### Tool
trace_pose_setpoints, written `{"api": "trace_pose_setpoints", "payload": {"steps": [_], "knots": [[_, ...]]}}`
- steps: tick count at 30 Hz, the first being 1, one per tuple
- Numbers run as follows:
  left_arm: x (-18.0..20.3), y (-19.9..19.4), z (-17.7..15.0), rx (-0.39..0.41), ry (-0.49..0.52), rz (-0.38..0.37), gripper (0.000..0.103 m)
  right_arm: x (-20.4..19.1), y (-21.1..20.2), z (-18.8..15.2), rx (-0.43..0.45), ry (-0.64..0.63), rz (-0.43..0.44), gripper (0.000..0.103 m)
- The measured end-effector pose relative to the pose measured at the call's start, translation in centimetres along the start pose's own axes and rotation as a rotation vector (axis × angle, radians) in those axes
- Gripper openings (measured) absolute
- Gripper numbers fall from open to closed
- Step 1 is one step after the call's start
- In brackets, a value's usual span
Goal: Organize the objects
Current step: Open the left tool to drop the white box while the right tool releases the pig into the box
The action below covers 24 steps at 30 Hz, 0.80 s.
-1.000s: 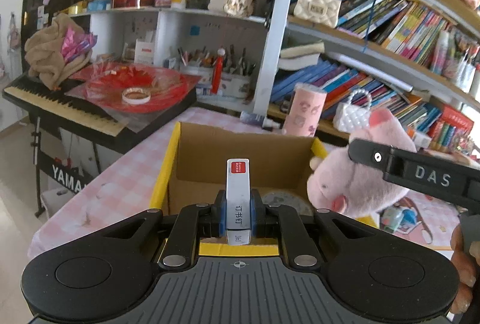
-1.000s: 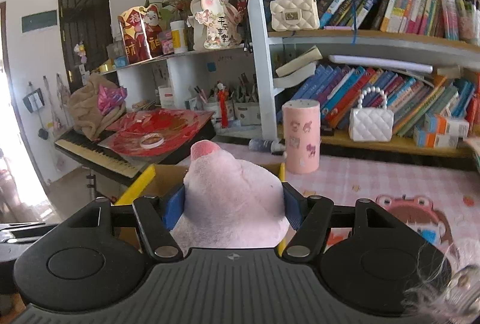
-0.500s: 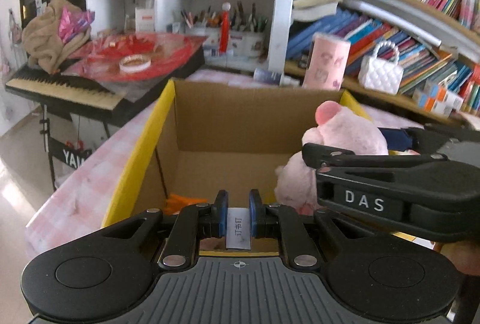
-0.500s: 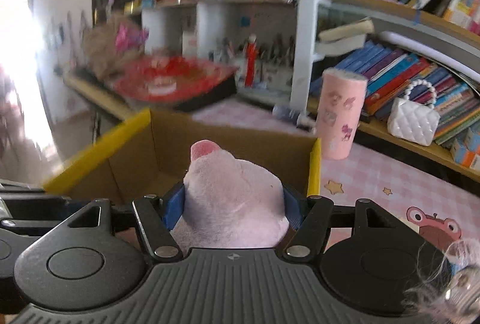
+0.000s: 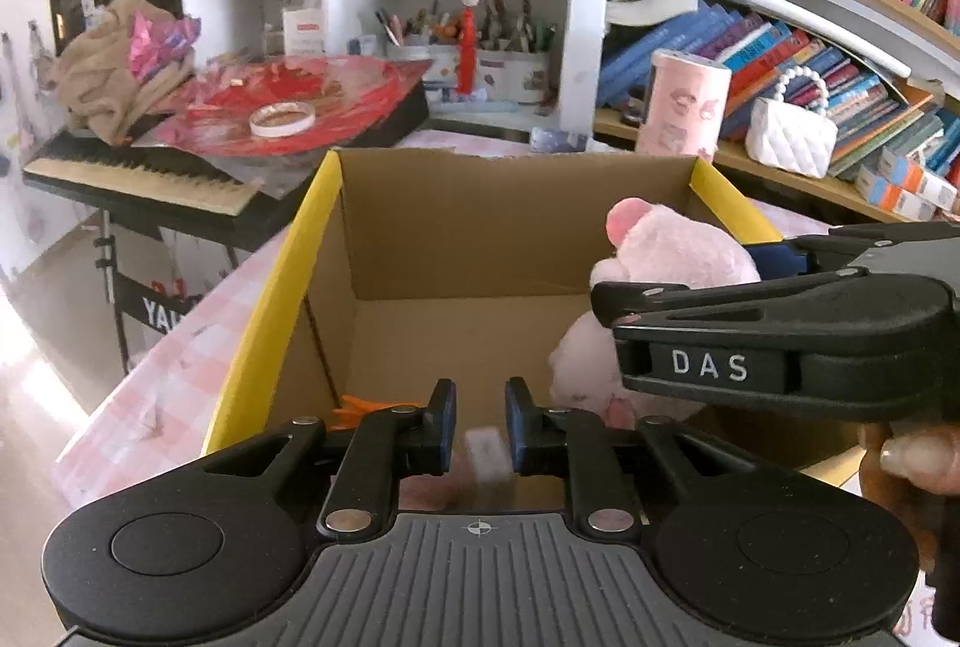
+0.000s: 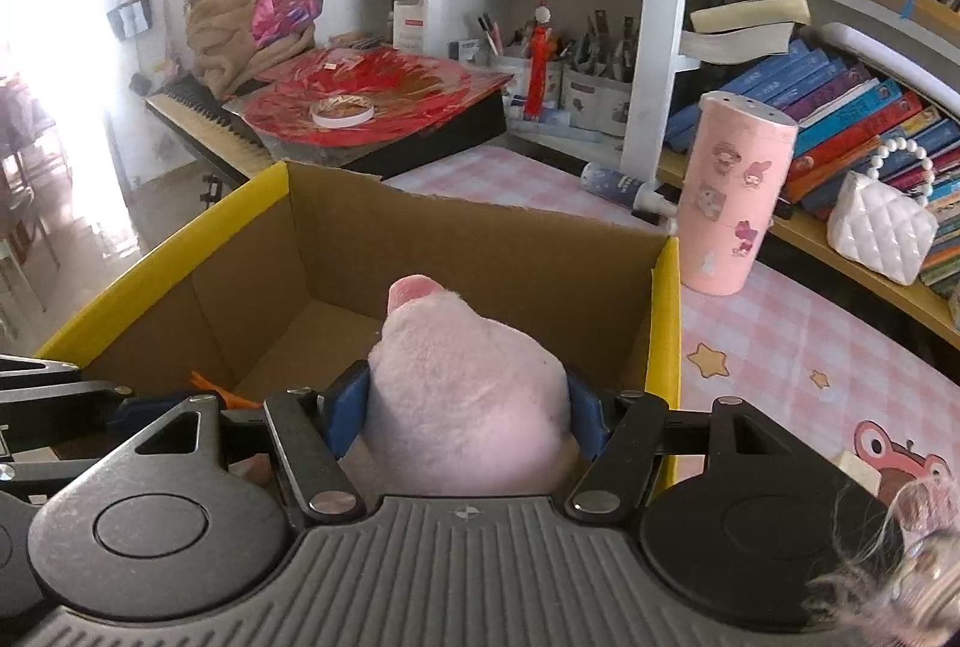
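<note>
Two grippers are working over one cardboard box (image 5: 516,239), which is sitting on the pink-checked bench (image 5: 174,377).

Left wrist view: the left gripper (image 5: 478,422), at lower centre of the frame, is hovering above the box's near edge with its jaws parted. A small white packet (image 5: 487,452) is showing as a blur in the gap between them, touching neither pad, apparently dropping free toward the box floor. An orange item (image 5: 366,404) is lying in the box's lower-left corner. At right, the right gripper (image 5: 774,257) is reaching in across the frame, carrying the pink plush pig (image 5: 666,251) over the box's right half.

Right wrist view: at lower centre, the right gripper's jaws are pressing both flanks of the plush, its snout pointing up and away along the fingers. The open box floor is lying directly ahead of and below the plush, so the right hand is judged nearer for the coming drop. A pink tumbler (image 6: 738,203) is standing just outside the box's right wall.
</note>
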<state>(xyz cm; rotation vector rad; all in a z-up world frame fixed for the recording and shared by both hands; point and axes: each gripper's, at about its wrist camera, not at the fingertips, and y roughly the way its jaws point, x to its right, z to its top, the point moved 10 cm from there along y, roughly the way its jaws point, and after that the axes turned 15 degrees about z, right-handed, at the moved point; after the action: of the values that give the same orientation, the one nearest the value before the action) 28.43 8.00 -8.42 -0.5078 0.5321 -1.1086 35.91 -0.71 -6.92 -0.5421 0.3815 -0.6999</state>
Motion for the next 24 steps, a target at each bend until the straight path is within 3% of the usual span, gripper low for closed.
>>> {"api": "trace_pose_setpoints", "payload": {"steps": [4,7,12,15,18,24], "knots": [[-0.2,-0.1,0.6,0.031,0.012,0.014,0.022,0.4,0.6,0.4,-0.005,0.002,0.024,0.065],[-0.3,-0.5,1.0,0.057,0.015,0.014,0.031,0.8,1.1,0.8,-0.011,0.007,0.027,0.066],[-0.7,-1.8,1.6,0.112,0.010,0.025,0.059,0.8,1.0,1.1,-0.005,-0.010,0.012,0.075],[-1.3,-2.8,2.0,0.139,0.001,0.048,0.076,0.5,0.0,1.5,0.054,0.028,0.055,0.089],[-2.1,-4.1,2.3,0.172,-0.029,0.046,0.082,0.3,-1.3,2.5,0.115,0.075,0.089,0.090],[-4.1,-6.1,2.6,0.209,-0.085,0.062,0.084,-0.6,-3.7,4.3,0.190,0.110,0.093,0.091]]}}
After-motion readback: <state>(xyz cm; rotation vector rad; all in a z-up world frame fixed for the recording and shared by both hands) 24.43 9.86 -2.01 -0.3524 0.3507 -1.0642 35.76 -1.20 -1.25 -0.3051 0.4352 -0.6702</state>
